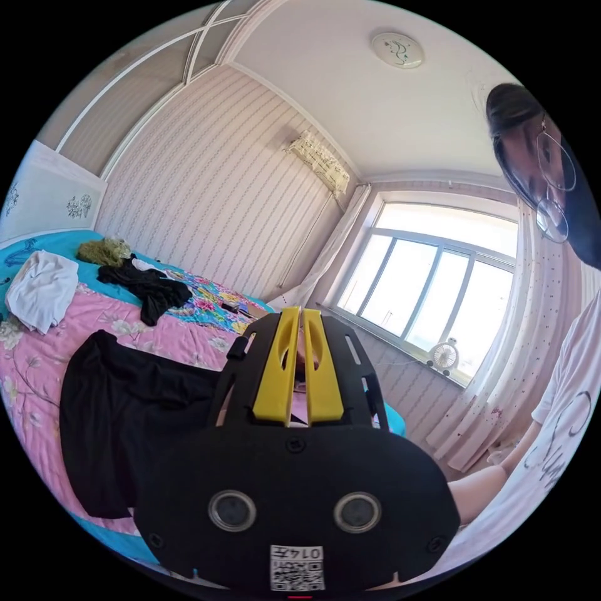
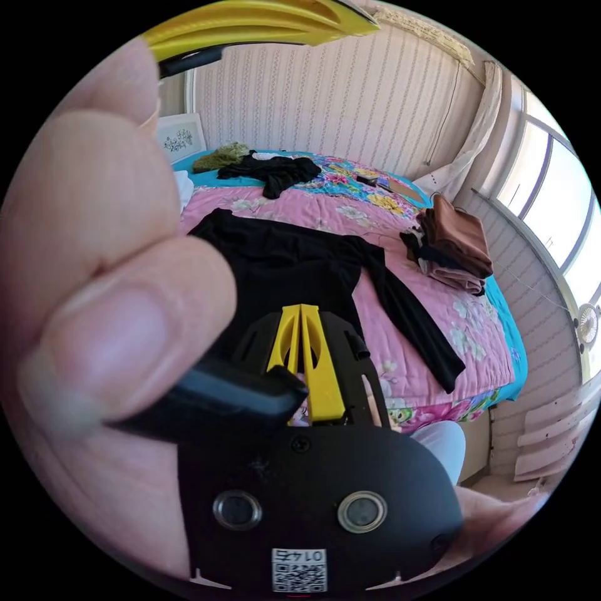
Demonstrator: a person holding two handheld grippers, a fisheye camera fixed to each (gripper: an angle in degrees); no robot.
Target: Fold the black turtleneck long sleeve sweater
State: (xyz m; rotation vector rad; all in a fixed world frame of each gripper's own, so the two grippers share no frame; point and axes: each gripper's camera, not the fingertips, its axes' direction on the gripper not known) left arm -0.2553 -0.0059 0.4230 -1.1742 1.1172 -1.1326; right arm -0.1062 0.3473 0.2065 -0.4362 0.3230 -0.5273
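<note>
The black turtleneck sweater lies spread flat on the pink floral bedspread, one long sleeve reaching toward the bed's near corner. In the left gripper view the sweater lies low at the left. My left gripper is shut with nothing in it, held up in the air and pointing at the wall and window. My right gripper is also shut and bare, hovering above the sweater's near hem. A hand very close to the lens grips a black handle, and a yellow jaw of the other gripper crosses the top.
A crumpled black garment, a green item and a white cloth lie at the far end of the bed. Folded brown clothes are stacked by the right edge. A person stands by the window.
</note>
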